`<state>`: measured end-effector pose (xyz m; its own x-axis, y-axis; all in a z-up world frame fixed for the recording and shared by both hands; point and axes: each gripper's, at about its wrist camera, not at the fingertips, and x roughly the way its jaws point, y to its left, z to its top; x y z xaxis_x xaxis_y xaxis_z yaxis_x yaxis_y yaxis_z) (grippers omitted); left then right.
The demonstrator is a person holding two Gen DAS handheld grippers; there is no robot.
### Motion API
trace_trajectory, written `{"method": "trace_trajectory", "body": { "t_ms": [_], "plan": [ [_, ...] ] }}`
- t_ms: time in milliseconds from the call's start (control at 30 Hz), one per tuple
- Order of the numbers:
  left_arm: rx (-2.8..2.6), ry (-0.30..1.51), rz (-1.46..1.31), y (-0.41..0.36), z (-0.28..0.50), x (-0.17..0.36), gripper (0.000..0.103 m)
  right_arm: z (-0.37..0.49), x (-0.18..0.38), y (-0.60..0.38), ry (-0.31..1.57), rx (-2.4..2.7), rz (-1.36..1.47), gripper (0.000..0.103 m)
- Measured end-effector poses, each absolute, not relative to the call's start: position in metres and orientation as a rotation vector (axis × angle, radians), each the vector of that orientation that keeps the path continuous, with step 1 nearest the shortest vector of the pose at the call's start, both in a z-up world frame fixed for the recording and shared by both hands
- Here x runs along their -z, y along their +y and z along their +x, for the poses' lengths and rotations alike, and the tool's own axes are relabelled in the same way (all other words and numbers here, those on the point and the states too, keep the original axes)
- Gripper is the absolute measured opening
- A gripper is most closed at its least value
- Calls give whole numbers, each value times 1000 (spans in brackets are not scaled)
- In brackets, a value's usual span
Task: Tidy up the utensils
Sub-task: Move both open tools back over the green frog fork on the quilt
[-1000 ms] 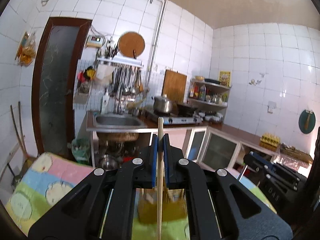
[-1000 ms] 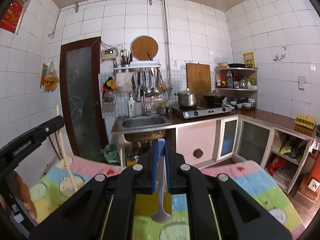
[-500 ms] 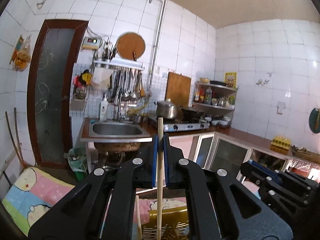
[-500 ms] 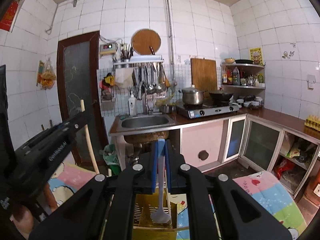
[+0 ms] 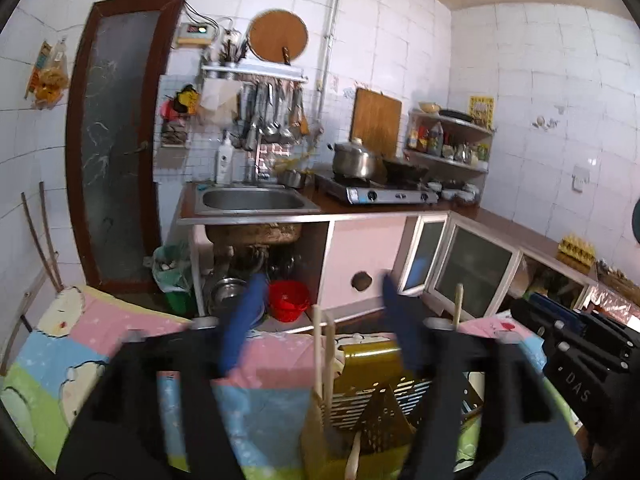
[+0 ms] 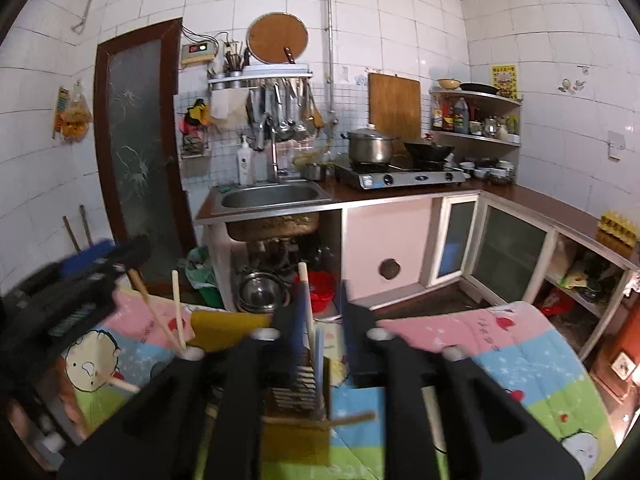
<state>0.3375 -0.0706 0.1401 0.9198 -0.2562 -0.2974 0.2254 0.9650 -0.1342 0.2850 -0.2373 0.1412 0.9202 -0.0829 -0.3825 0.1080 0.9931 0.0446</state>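
Left wrist view: left gripper point(image 5: 320, 322) jaws were opening around upright chopsticks point(image 5: 323, 354) standing in the yellow holder point(image 5: 372, 396). Right gripper point(image 6: 323, 320) jaws were opening too, spoon handle point(image 6: 318, 344) between them.

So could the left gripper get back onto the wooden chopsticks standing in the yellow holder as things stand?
Probably yes. The left gripper is opening, nothing between its fingers, and the chopsticks stand upright in the yellow holder right in that gap, tops unobstructed.
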Motion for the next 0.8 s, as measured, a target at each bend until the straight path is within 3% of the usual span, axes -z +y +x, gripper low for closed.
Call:
{"method": "trace_trajectory", "body": {
  "t_ms": [33, 200, 300, 533, 800],
  "plan": [
    [249, 315, -98, -64, 329, -146, 76, 279, -144, -239, 390, 108, 66, 59],
    [238, 347, -88, -36, 291, -160, 97, 239, -154, -246, 415, 139, 74, 62],
    [224, 376, -86, -18, 267, -155, 98, 212, -146, -246, 433, 160, 76, 72],
    [179, 485, -79, 14, 228, -107, 98, 164, -97, -230, 542, 142, 81, 86],
    [146, 665, -52, 27, 211, -25, 98, 140, -13, -206, 734, 119, 99, 90]
  ]
}}
